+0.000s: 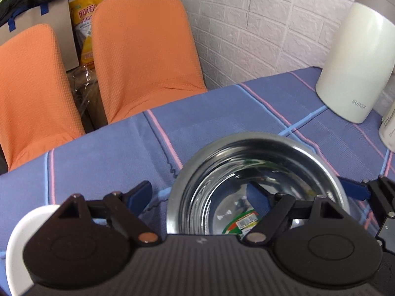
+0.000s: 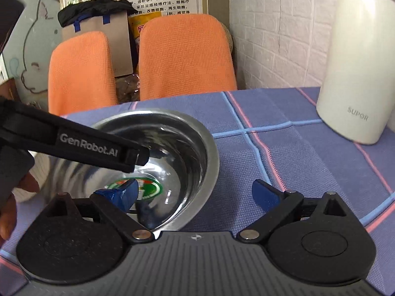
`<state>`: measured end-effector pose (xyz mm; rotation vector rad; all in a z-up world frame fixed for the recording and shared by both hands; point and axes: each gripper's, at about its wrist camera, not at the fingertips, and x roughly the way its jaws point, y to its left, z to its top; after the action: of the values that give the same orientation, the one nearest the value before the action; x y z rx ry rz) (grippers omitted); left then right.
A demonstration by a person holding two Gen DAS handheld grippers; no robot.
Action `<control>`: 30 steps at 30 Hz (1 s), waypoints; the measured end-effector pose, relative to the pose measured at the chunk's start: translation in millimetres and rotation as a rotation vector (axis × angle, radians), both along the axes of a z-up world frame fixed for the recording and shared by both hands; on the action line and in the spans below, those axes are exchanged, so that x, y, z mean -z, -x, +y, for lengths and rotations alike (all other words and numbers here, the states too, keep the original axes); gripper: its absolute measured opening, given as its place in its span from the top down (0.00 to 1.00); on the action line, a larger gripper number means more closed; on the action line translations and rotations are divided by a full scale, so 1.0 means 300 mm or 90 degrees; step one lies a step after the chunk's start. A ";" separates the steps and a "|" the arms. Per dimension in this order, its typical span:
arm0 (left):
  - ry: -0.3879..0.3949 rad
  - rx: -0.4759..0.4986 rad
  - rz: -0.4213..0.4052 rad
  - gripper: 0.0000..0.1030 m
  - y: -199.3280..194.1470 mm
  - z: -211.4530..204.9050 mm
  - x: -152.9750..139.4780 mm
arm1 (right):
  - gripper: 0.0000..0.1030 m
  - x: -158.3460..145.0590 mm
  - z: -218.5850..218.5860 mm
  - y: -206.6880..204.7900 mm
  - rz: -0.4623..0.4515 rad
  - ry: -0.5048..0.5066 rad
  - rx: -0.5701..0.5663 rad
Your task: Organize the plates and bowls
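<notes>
A shiny steel bowl (image 1: 246, 148) (image 2: 197, 143) with a green sticker (image 2: 148, 188) on its bottom rests on the blue checked tablecloth (image 1: 111, 160). My left gripper (image 1: 198, 193) is open and straddles the bowl's left rim, one blue finger inside and one outside. My right gripper (image 2: 195, 194) is open too and straddles the right rim, its left finger inside the bowl. One finger of the right gripper (image 1: 353, 190) shows at the bowl's far side. The left gripper's black housing (image 2: 86, 143) reaches over the bowl. A white dish (image 1: 22, 234) lies under my left gripper.
A tall white Supor jug (image 1: 355, 56) (image 2: 355, 74) stands at the back right, with another white container (image 1: 387, 128) beside it. Two orange-covered chairs (image 1: 138, 56) (image 2: 185, 56) stand past the table's far edge. A white brick wall is on the right. A hand (image 2: 7, 209) is at the left.
</notes>
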<state>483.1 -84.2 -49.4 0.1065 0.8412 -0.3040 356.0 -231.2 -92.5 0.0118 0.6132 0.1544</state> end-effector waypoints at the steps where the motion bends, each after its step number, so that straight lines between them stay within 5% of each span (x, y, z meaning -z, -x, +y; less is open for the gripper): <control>1: -0.001 -0.001 0.003 0.20 -0.002 0.001 0.006 | 0.15 -0.001 0.002 -0.006 0.002 0.003 0.001; 17: 0.003 0.025 0.011 0.21 0.036 -0.034 -0.008 | 0.18 -0.007 -0.007 0.004 0.010 -0.029 -0.036; 19: -0.029 0.030 0.004 0.31 0.048 -0.047 0.001 | 0.18 -0.004 0.000 0.007 0.009 -0.021 -0.034; 21: -0.027 0.031 0.017 0.63 0.053 -0.045 -0.007 | 0.19 -0.010 0.005 0.015 0.017 -0.026 -0.038; 22: -0.017 0.036 0.029 0.70 0.055 -0.041 -0.016 | 0.20 -0.014 0.008 0.023 0.021 -0.030 -0.045; 30: -0.012 0.070 0.018 0.70 0.231 -0.047 -0.112 | 0.20 -0.082 0.031 0.194 0.029 -0.066 -0.059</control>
<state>413.8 -98.3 -15.7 0.1665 0.8686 -0.4022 297.8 -221.9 -67.8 0.0874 0.6511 0.2765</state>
